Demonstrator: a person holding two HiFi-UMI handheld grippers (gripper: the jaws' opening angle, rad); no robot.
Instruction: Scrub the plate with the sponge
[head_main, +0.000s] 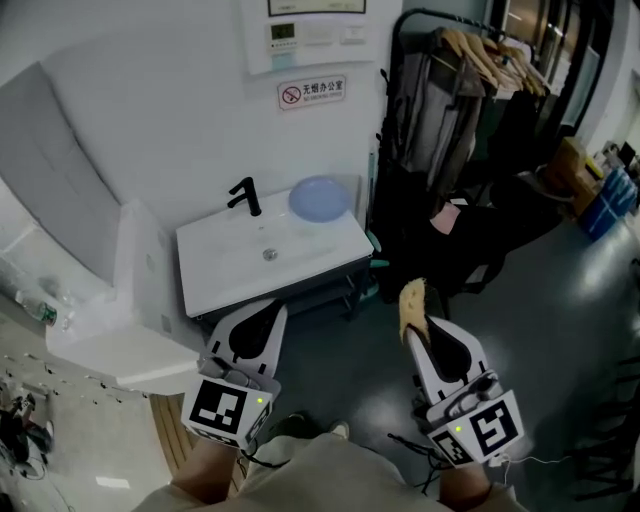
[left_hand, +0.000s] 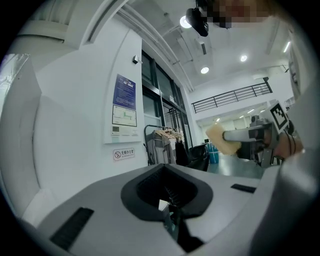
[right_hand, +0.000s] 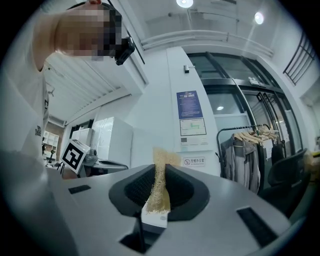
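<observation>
The dark floor (head_main: 560, 300) gives the widest open room, spreading from in front of the sink (head_main: 220, 285) out to the right and under both grippers. The white wall (head_main: 150, 120) closes off the back, and a white counter (head_main: 110, 340) hems in the left side right up to the sink's left edge. On the right a clothes rack (head_main: 470, 90), hung thick with coats, stands just beside the sink's right end and narrows the way in from that side.

The sink is a shallow white basin with its front edge turned toward the person; the drain (head_main: 269, 254) shows in the middle. The blue plate (head_main: 320, 198) sits at the back right corner of the sink, by the wall; whether it lies flat or leans I cannot tell. A black tap (head_main: 245, 196) stands just left of it at the back rim. A small sign (head_main: 312, 92) hangs on the wall above.

Both grippers are held over the floor, short of the sink's front edge and well apart from the plate. The left gripper (head_main: 268, 312) has its jaws pressed together with nothing between them. The right gripper (head_main: 418, 325) is clamped on the tan sponge (head_main: 411, 302), which sticks up past the jaw tips, squeezed thin in the middle.
</observation>
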